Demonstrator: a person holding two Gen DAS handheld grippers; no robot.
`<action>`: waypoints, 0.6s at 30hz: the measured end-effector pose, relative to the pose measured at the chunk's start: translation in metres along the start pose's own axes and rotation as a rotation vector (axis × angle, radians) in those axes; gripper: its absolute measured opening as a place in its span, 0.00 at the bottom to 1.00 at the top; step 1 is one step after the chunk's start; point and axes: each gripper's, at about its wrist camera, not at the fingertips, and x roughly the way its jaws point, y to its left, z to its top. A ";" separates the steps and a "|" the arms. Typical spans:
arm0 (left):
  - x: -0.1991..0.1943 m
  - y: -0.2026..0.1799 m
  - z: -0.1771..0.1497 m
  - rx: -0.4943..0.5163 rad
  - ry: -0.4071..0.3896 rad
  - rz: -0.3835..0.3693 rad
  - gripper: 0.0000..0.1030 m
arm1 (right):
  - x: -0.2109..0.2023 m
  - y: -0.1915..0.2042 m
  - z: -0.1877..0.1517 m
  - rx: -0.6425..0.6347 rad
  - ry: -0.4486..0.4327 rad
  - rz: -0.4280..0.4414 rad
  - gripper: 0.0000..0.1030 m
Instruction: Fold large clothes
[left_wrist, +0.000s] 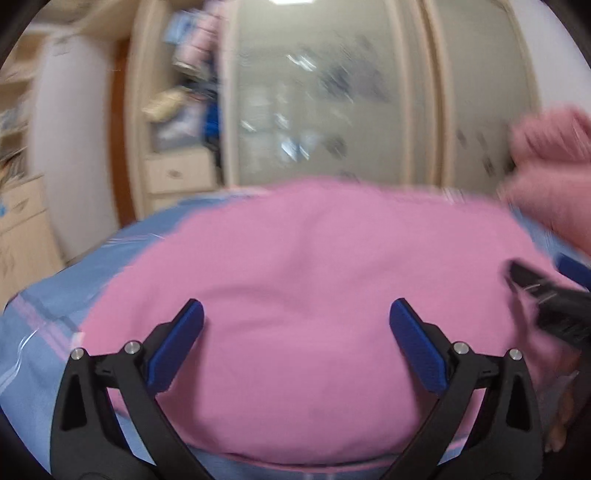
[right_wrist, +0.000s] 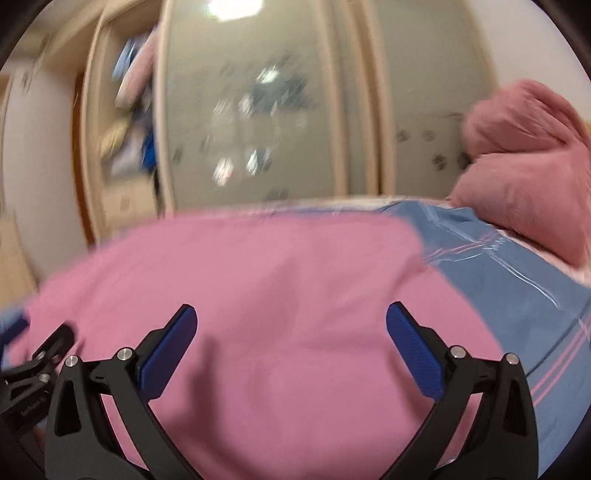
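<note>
The large pink fabric garment (left_wrist: 295, 295) lay spread on the blue bed sheet with thin pink and white stripes (left_wrist: 55, 314), filling the near middle of both views. It looked like a compact, fairly smooth slab with a straight far edge, so my guess was that at least one fold was done; sleeves, collar or hem couldn't be made out, and motion blur hid the creases. Further folds and a final tidy probably remained.

The left gripper (left_wrist: 295, 325) had its blue-padded fingers spread wide over the garment, pinching nothing. The right gripper (right_wrist: 291, 328) was the same: spread wide, empty, just above the cloth. Contact with the fabric couldn't be confirmed in either view.

Far right on the bed sat a dusty-pink plush pillow or bundle (right_wrist: 528, 166), apart from the garment.

Containers: a cream wardrobe with frosted sliding doors (left_wrist: 332, 92) stood behind the bed; its open left shelf section (left_wrist: 181, 92) held blurred stacked items, blue, pink and beige, not identifiable. Cream drawers (left_wrist: 177, 173) below were closed.
</note>
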 end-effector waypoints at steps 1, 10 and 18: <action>0.007 -0.003 0.001 0.013 0.033 0.004 0.98 | 0.013 0.003 -0.002 -0.017 0.060 -0.004 0.99; -0.003 0.018 0.001 -0.092 -0.035 -0.003 0.98 | -0.022 -0.017 0.003 0.106 -0.098 -0.001 0.99; 0.012 0.022 0.001 -0.135 0.095 -0.018 0.98 | 0.013 -0.023 -0.002 0.126 0.060 0.009 0.99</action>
